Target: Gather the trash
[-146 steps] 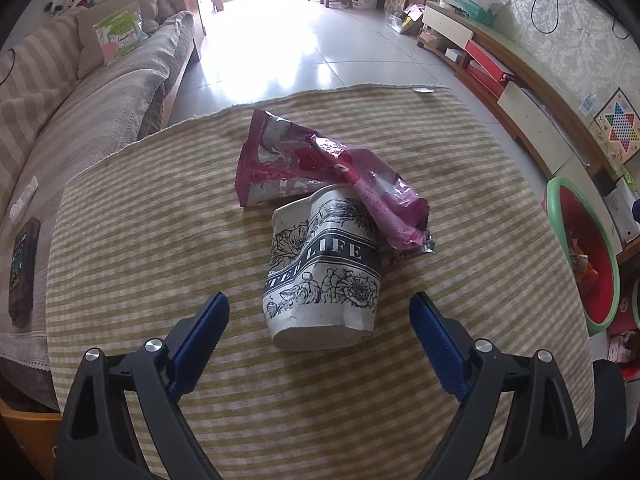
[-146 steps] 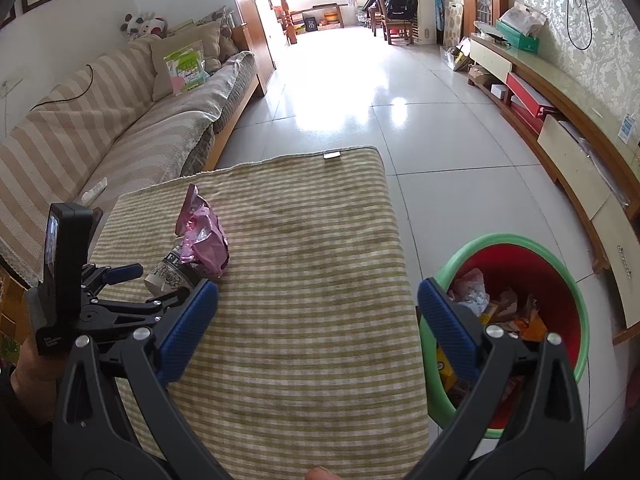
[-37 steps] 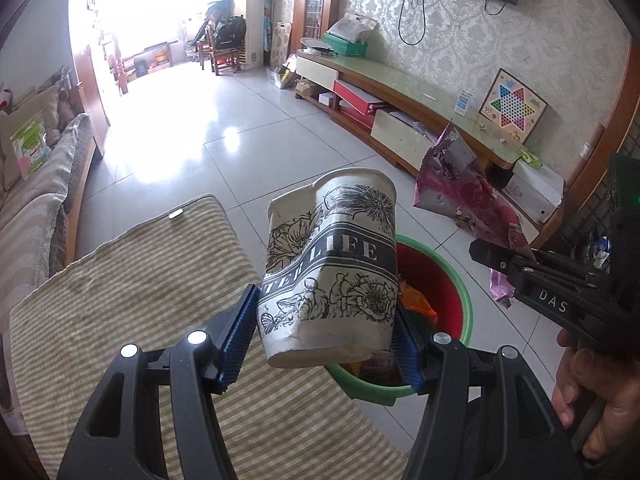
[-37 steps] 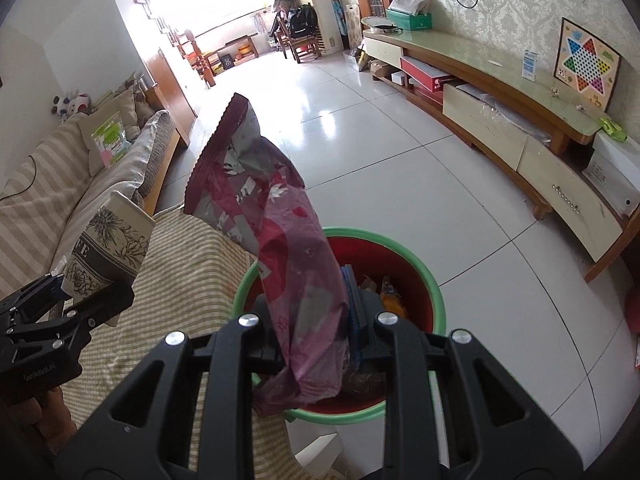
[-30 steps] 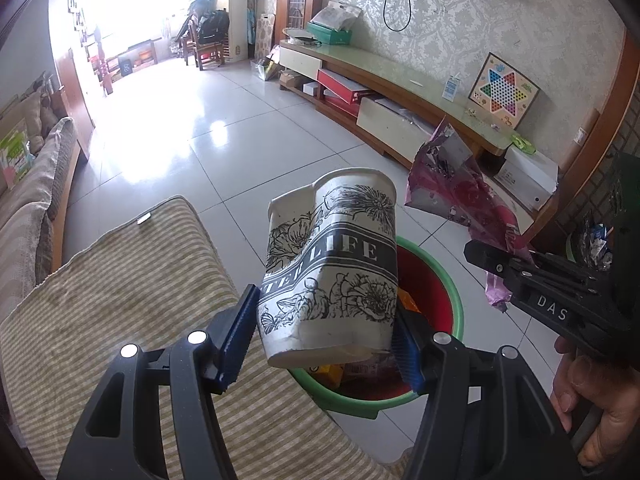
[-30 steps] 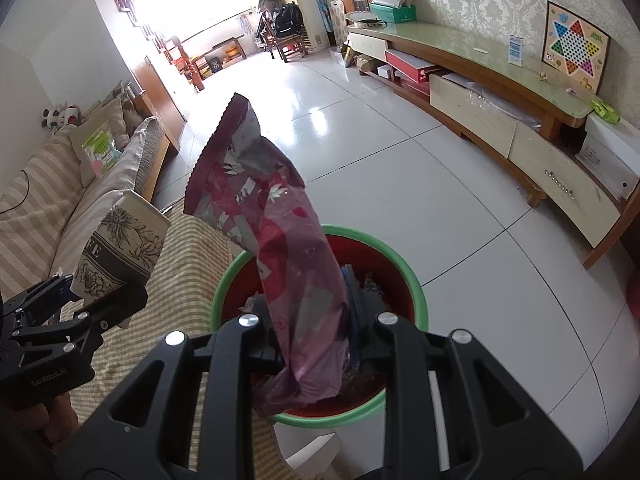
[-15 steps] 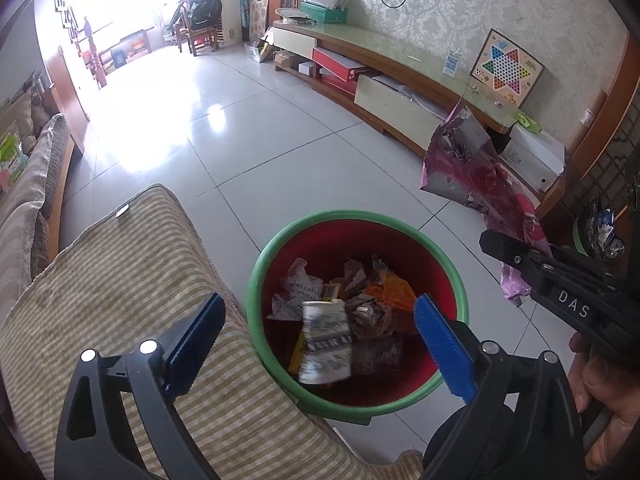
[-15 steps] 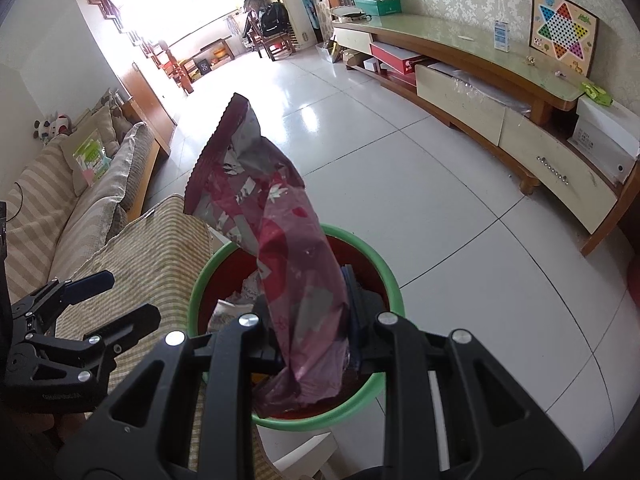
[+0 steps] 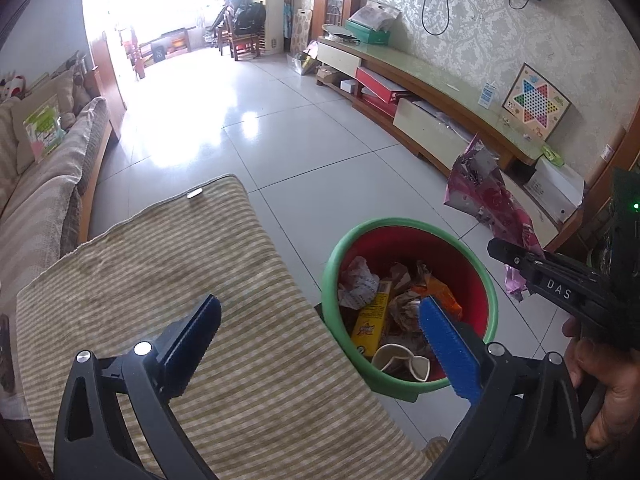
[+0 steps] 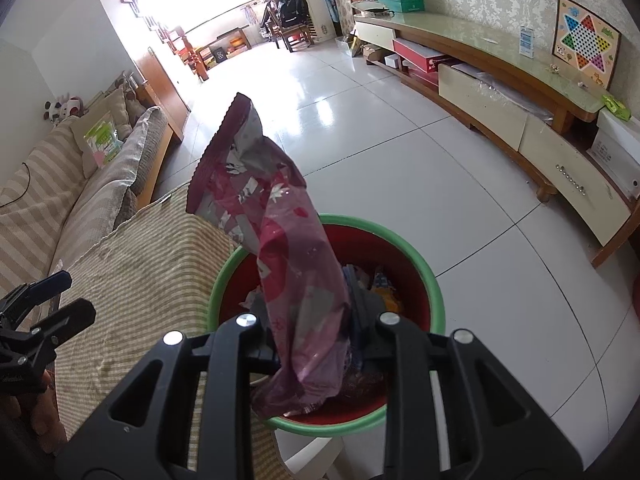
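Right wrist view: right gripper (image 10: 312,344) jaws pinch the pink wrapper (image 10: 280,248), upright directly above the bin (image 10: 434,280); left gripper (image 9: 320,332), jaws opening, holds nothing.

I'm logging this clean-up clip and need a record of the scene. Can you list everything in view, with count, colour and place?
bin: one, green rim, red inside, on the floor beside the table
paper cup: one, white, crumpled, lying in the bin
other trash: several pieces, yellow, orange, white, in the bin
snack bag: one, pink-purple, held above the bin
tablecloth: one, tan striped, covering the table
sofa: one, beige striped, along the far left
TV cabinet: one, wooden, against the patterned wall
board game: one, multicoloured star, leaning on that wall
left tool: black with blue pads, jaws opening, nothing between them
right tool: black, shut on the snack bag
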